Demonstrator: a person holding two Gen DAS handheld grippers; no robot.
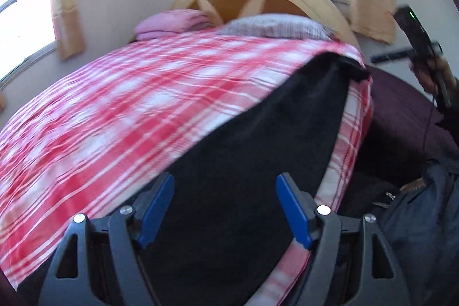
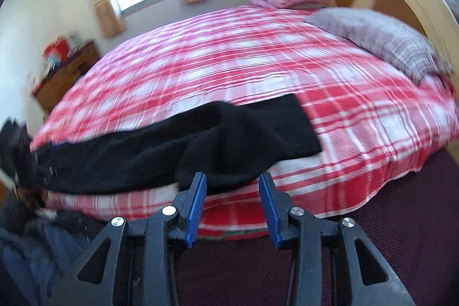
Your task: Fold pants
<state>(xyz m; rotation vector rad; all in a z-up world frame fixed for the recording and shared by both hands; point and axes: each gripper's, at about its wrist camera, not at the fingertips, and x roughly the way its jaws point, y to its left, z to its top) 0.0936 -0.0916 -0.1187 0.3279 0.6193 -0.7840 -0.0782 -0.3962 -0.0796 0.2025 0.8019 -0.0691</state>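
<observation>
Black pants (image 2: 178,145) are lying along the near edge of a red plaid bedspread (image 2: 258,56), their left end blurring into dark shapes | left gripper (image 1: 225,208) is hovering over them, jaws apart, gripping nothing | right gripper (image 2: 233,205) is hanging beside the bed edge, jaws parted, empty | grey pillow (image 2: 381,39) is lying smeared by blur.

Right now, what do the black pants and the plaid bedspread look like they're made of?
Black pants: soft, matte, thick-looking knit or fleece, probably; no sheen, rounded folds. Plaid bedspread: woven cloth, likely cotton; red-and-white stripes run through the weave, matte. Motion blur hides finer texture.
</observation>
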